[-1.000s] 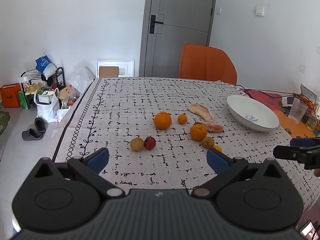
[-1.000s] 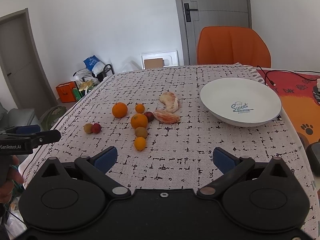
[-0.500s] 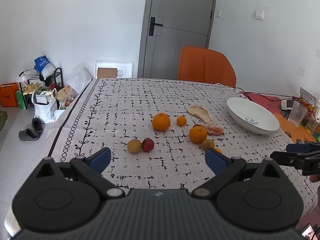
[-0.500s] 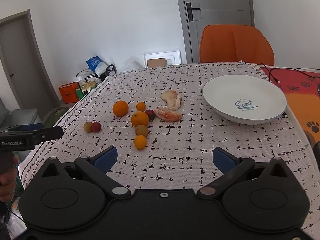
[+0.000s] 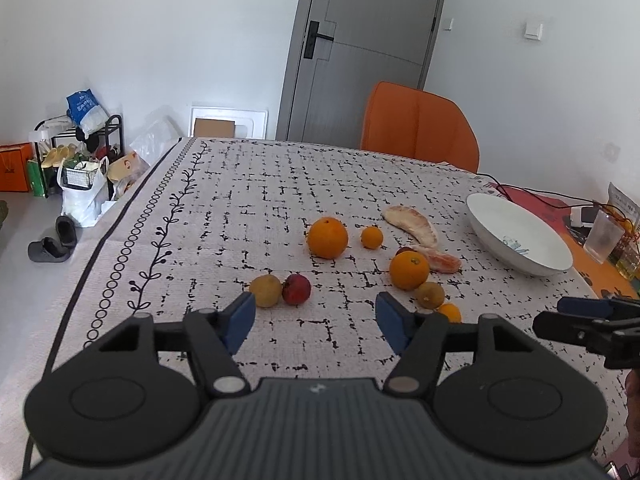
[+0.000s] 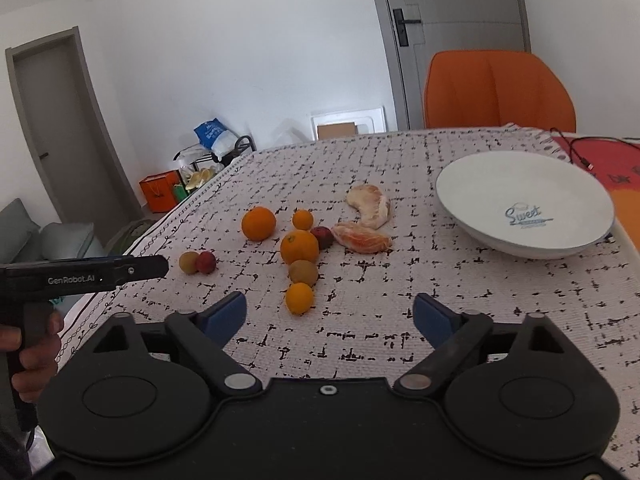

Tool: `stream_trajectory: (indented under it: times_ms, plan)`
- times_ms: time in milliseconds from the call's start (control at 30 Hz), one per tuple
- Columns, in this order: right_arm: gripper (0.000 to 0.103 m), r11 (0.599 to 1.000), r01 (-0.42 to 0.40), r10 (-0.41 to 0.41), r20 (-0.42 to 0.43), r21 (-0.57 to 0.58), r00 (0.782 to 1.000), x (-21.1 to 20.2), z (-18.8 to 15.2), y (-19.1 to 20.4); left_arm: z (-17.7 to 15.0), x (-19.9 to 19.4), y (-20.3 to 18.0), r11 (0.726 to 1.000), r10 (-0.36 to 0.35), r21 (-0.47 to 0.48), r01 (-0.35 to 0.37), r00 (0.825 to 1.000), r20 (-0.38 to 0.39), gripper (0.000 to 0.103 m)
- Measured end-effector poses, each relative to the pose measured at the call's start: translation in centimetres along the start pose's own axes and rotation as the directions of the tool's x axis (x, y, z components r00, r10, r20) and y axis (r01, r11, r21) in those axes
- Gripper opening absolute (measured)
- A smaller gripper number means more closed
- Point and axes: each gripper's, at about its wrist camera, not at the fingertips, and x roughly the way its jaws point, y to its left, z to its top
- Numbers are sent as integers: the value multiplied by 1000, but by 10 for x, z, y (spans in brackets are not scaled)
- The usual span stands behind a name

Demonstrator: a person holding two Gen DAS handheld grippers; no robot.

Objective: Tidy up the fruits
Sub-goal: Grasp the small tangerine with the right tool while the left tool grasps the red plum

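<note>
White patterned tablecloth [image 5: 248,200] carries all the fruits at frame centre, and the bowl [image 6: 480,216] at right is empty. Both the left gripper [image 5: 314,322] and the right gripper [image 6: 330,314] were wider before; their jaws are now closing on nothing, so sorting has not begun.

Bare tablecloth [image 6: 360,340] before clustered fruits [image 6: 300,252], open cloth beside bowl [image 6: 524,240]

Orange fruits [image 5: 327,237] lie on a white, black-checked tablecloth [image 5: 240,200] by a white bowl [image 6: 560,184].
</note>
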Motion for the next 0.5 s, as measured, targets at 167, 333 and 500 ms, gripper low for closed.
stream_trajectory:
  times_ms: [167,333,500]
  plan:
    - [76,1000,-21,21,-13,-7,1000,13,0,2,1,15,1,1000,-8,-1,8,1000,-22,50]
    - [64,999,-49,50,-44,12,998,30,0,1,-1,27,1,1000,-2,7,3,1000,-31,46]
    - [54,995,-84,87,-68,44,994,46,0,-1,-2,38,1,1000,-2,18,3,999,-45,41]
